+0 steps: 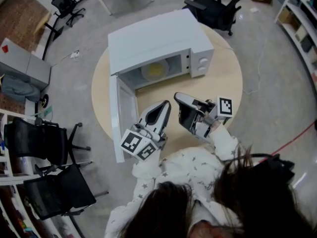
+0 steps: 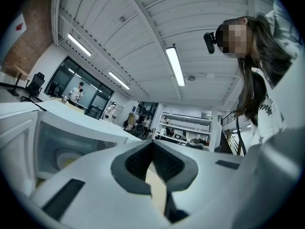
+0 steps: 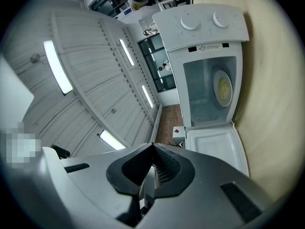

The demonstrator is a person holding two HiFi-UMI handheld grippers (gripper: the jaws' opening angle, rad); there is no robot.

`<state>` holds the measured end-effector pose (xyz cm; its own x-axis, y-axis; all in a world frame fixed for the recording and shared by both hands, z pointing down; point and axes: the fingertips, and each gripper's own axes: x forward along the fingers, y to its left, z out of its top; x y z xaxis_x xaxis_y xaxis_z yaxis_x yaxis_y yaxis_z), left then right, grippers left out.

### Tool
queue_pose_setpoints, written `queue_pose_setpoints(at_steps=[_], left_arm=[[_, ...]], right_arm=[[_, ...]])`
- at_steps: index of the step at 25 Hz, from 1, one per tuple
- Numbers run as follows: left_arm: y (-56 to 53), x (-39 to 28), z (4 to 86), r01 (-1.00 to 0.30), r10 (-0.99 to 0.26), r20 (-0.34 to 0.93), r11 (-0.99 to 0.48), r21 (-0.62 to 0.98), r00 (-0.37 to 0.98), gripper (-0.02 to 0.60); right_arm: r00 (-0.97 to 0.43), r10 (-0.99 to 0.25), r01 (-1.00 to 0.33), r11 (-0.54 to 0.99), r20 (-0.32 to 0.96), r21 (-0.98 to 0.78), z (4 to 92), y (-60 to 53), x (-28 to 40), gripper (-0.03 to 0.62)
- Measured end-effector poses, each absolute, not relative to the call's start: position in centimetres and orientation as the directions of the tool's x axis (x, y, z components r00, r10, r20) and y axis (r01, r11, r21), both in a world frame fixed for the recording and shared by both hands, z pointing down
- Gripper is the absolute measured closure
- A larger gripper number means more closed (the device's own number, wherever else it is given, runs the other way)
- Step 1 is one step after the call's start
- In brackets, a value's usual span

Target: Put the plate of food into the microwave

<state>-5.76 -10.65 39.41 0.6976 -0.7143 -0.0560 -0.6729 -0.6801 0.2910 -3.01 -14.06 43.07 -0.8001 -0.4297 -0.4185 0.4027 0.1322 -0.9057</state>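
Observation:
A white microwave (image 1: 158, 43) stands on the round wooden table (image 1: 225, 83) with its door (image 1: 124, 114) swung wide to the left. Inside it lies the plate of yellow food (image 1: 154, 70), which the left gripper view shows low in the cavity (image 2: 66, 159) and the right gripper view shows turned sideways (image 3: 222, 88). My left gripper (image 1: 166, 105) is held in front of the microwave, shut and empty, tilted up toward the ceiling (image 2: 152, 144). Beside it, my right gripper (image 1: 177, 97) is also shut with nothing in it (image 3: 152, 147). Both are well clear of the plate.
The open door (image 3: 217, 144) juts out past the table's left front edge. Black office chairs stand behind the table (image 1: 218, 6) and at the left (image 1: 47, 143). Shelving (image 1: 302, 19) lines the right wall. A red cable (image 1: 292, 140) runs along the floor.

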Motion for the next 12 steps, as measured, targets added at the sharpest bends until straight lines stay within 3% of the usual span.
queue_pose_setpoints(at_steps=[12], left_arm=[[-10.85,-6.05,38.96,-0.697,-0.735,-0.056,-0.662,0.274,0.676,0.586]], right_arm=[[-0.774,-0.457,0.458,0.072,-0.437,-0.886,43.97,-14.19,-3.55,0.588]])
